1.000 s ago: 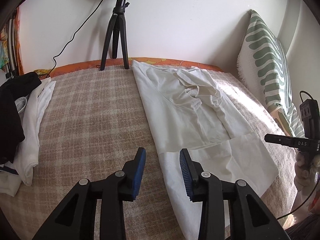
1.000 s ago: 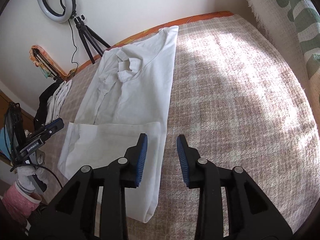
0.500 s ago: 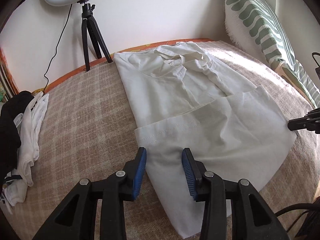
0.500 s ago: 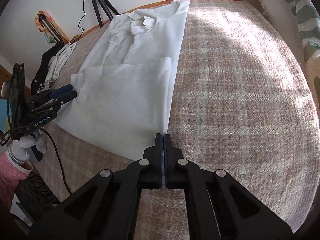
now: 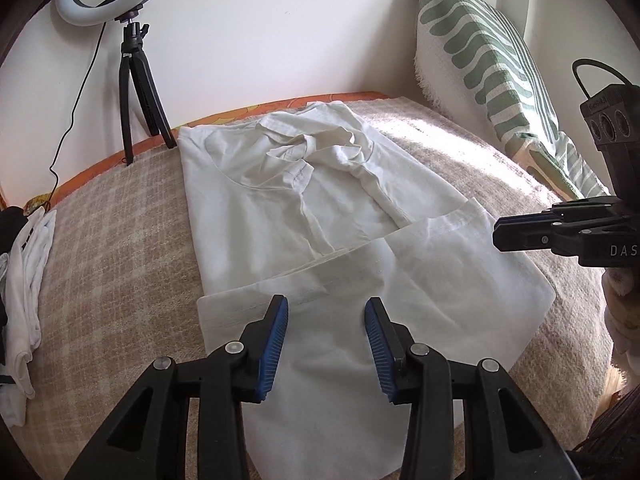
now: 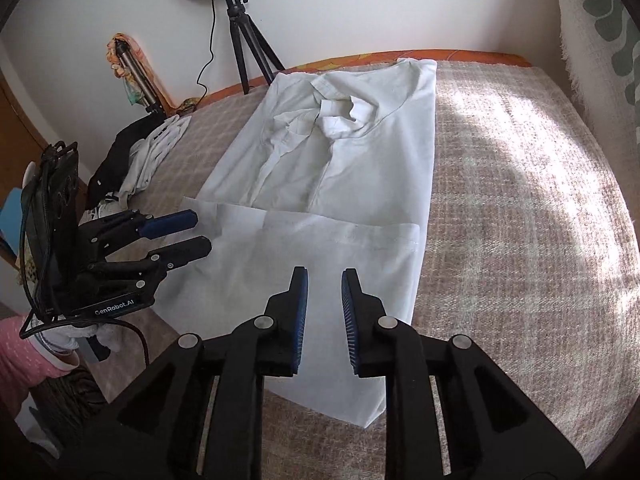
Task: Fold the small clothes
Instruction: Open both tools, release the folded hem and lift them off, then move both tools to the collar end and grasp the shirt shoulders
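A white collared shirt (image 5: 304, 216) lies flat on the beige checked blanket (image 5: 112, 264) of a bed, its lower part folded up over its body so the hem runs across the middle. No box, basket or other container shows in either view; the only other clothes are a loose pile of white and black garments (image 5: 20, 280) at the blanket's edge, well off to the left of the left gripper (image 5: 325, 344).

The left gripper points forward over the near folded layer of the shirt, its blue-padded fingers (image 5: 276, 336) spread apart with cloth showing between them and nothing clamped. In the right wrist view it sits at the shirt's left edge, held level and pointing across the cloth.

The right gripper (image 6: 323, 320) hangs above the shirt's near right part, its pads (image 6: 301, 316) parted by a narrow gap and holding nothing; the folded hem lies just ahead of its tips. In the left wrist view the same tool reaches in from the right toward the folded corner, where its jaws look nearly together.

A ring light on a black tripod (image 6: 244, 40) stands beyond the collar, and a green-striped pillow (image 5: 492, 68) leans ahead and to the right of the left gripper.
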{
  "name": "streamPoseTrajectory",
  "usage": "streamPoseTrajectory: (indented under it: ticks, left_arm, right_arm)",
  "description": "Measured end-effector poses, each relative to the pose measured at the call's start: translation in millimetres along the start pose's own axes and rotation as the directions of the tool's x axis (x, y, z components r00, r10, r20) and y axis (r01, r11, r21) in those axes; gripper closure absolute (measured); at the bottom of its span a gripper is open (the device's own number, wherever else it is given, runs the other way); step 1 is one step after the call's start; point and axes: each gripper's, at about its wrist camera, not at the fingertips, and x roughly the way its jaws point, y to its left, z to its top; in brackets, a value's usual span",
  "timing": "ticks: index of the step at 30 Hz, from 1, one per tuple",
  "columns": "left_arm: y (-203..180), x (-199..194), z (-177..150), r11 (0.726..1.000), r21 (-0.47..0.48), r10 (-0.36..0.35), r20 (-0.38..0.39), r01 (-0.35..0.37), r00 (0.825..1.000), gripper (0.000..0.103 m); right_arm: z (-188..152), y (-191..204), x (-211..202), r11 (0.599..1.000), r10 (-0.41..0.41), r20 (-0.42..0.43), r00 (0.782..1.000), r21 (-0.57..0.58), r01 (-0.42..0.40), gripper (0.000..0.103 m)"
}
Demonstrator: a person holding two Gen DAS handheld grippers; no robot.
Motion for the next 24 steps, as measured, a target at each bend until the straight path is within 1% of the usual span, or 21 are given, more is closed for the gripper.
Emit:
streamPoseTrajectory:
  ticks: [2,4,5,7,8,9,12,13,14,15,16,17,19,21,24]
  left_arm:
    - [7,8,1,0.999,-0.012,0.049,-0.005,-0.049,0.999,0.061]
    - [14,6,2,0.994,-0.021,0.107,-0.001,-0.107,0.994,0.064]
    - [19,3,3,0.993,-0.027,0.112,0.005,-0.112,0.994,0.067]
    - [29,-4,4,0.994,-0.046,0.100,0.023,-0.099,0.995,0.065]
    - [35,-7,5,0.992,-0.054,0.116,0.026,-0.114,0.993,0.062]
    - [42,-11,7,0.990,-0.065,0.126,0.032,-0.124,0.992,0.061]
    - [66,-18,17,0.987,-0.124,0.112,0.048,-0.106,0.993,0.059]
    - [74,-20,21,0.985,-0.140,0.105,0.051,-0.097,0.993,0.058]
    - [81,-21,26,0.984,-0.151,0.102,0.057,-0.092,0.993,0.057]
    - [86,-21,31,0.983,-0.158,0.100,0.062,-0.089,0.993,0.057]
    - [91,-21,36,0.983,-0.161,0.099,0.067,-0.087,0.993,0.057]
    - [96,-20,42,0.983,-0.162,0.098,0.071,-0.085,0.993,0.056]
    - [105,-16,54,0.983,-0.168,0.090,0.075,-0.077,0.993,0.055]
    - [115,-9,66,0.979,-0.196,0.067,0.075,-0.051,0.995,0.054]
    - [128,7,82,0.974,-0.225,0.044,0.069,-0.028,0.997,0.054]
  right_arm:
    - [3,-4,14,0.998,-0.064,-0.011,0.998,0.001,0.064,0.084]
    - [2,-16,23,0.987,-0.159,-0.033,0.987,0.014,0.159,0.084]
    - [2,-23,20,0.985,-0.171,-0.026,0.985,0.034,0.171,0.084]
    - [3,-37,13,0.979,-0.187,-0.031,0.982,0.078,0.189,0.084]
    - [3,-43,8,0.977,-0.191,-0.029,0.981,0.093,0.193,0.084]
    - [3,-49,4,0.974,-0.198,-0.027,0.980,0.109,0.199,0.084]
    - [9,-60,-10,0.973,-0.192,-0.002,0.981,0.129,0.191,0.081]
    - [12,-61,-14,0.976,-0.182,0.014,0.983,0.128,0.178,0.074]
    - [16,-62,-18,0.978,-0.171,0.034,0.985,0.126,0.166,0.063]
    - [21,-62,-22,0.980,-0.167,0.060,0.984,0.124,0.159,0.058]
    - [26,-62,-25,0.981,-0.163,0.086,0.983,0.120,0.152,0.049]
    - [32,-62,-26,0.983,-0.156,0.107,0.982,0.113,0.144,0.042]
    - [48,-63,-25,0.986,-0.150,0.127,0.980,0.095,0.139,0.041]
    - [64,-66,-20,0.985,-0.158,0.128,0.979,0.084,0.148,0.041]
    - [90,-73,-9,0.988,-0.144,0.120,0.982,0.067,0.137,0.041]
